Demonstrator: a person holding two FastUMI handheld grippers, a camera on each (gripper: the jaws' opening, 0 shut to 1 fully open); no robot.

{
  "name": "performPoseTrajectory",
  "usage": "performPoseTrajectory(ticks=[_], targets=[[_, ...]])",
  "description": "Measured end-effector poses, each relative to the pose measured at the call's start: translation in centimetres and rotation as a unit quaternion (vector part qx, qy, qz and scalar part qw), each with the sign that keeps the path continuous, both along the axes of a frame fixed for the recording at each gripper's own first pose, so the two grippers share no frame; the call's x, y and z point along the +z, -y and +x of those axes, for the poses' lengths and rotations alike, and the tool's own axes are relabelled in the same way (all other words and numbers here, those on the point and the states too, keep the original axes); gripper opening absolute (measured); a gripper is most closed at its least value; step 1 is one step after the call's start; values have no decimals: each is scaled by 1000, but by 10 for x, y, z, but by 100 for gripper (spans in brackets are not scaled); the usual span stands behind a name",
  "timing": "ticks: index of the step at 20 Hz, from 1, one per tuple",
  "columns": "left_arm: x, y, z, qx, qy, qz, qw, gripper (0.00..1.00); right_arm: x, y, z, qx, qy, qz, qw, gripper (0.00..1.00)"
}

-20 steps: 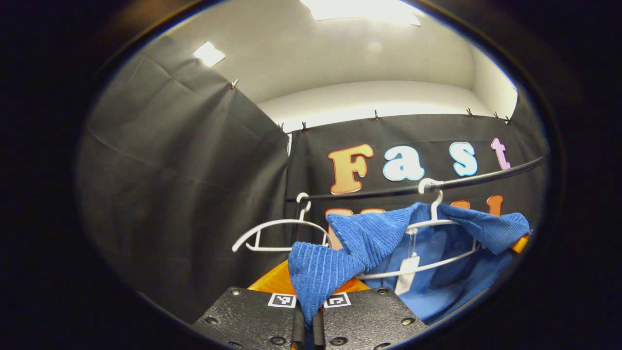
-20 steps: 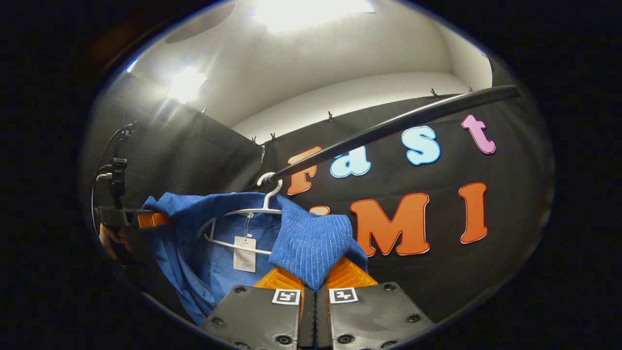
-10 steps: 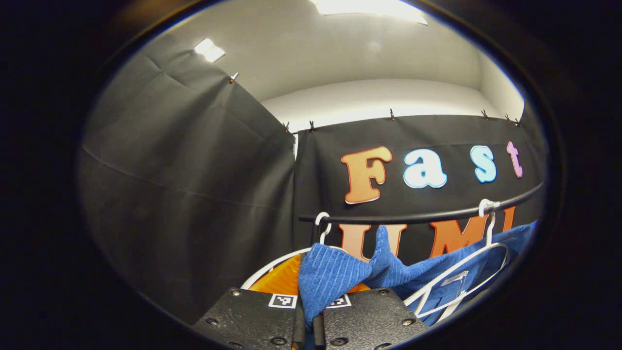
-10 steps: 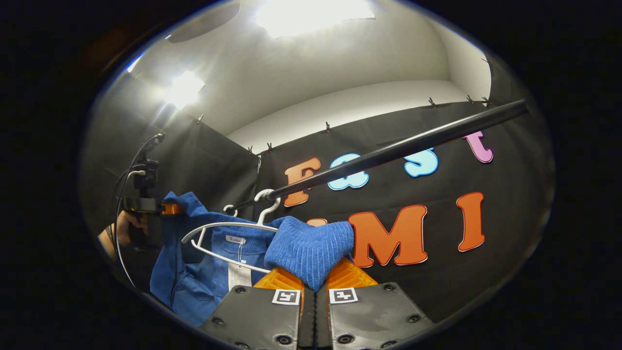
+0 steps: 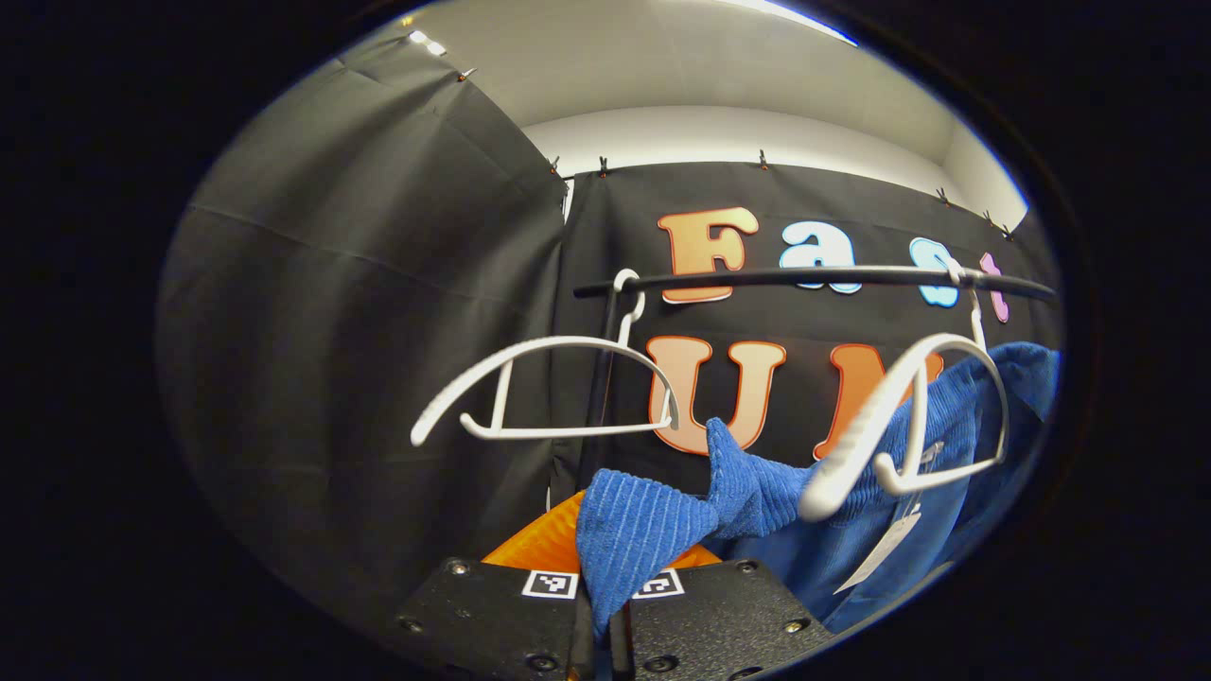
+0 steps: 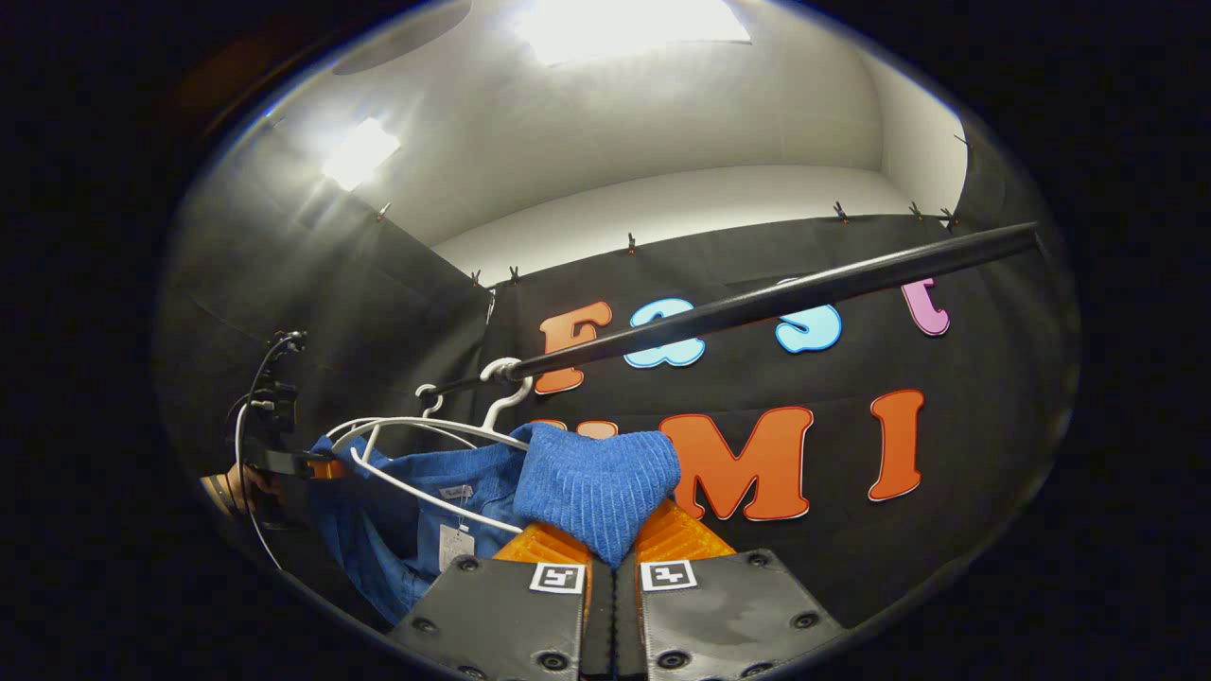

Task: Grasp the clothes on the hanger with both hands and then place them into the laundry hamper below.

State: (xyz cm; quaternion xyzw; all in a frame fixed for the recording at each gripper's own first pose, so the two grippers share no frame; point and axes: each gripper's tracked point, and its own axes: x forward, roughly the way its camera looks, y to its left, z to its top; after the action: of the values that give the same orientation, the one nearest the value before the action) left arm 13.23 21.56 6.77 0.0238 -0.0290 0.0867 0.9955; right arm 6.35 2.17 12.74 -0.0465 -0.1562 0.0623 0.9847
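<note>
A blue ribbed garment hangs stretched between both grippers, below a white hanger that still hooks on the black rail. The hanger's near arm is bare. My left gripper is shut on a fold of the blue cloth at the bottom of the left gripper view. In the right gripper view my right gripper is shut on another ribbed fold of the garment, just right of the hanger. The other gripper and the hand holding it appear at the far left, gripping the cloth.
A second, bare white hanger hangs on the rail to the left of the first. The rail runs up and to the right across the black booth wall. A white tag dangles from the garment.
Both grippers have come down with the cloth. The rail and hangers now sit higher in the left gripper view, and the garment has slid off the hanger's near arm.
</note>
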Motion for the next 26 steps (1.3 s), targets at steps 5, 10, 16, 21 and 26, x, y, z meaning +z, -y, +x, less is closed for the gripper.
performPoseTrajectory(ticks=[5, 10, 16, 21, 26], targets=[[-45, 34, -16, -31, -19, -2, 999, 8, 12, 23, 19, -38, 21, 9, 999, 8], [-73, 75, -22, -66, -44, -1, 997, 8, 17, 66, 37, -87, 27, 37, 995, 8], [-89, 121, -23, -105, -56, 1, 993, 8, -3, 137, 53, -159, 3, 59, 985, 8], [-101, 148, -24, -129, -68, 5, 989, 8, -37, 174, 49, -192, -29, 70, 978, 8], [-113, 166, -28, -144, -83, 9, 986, 8, -57, 174, 41, -195, -56, 42, 978, 8]])
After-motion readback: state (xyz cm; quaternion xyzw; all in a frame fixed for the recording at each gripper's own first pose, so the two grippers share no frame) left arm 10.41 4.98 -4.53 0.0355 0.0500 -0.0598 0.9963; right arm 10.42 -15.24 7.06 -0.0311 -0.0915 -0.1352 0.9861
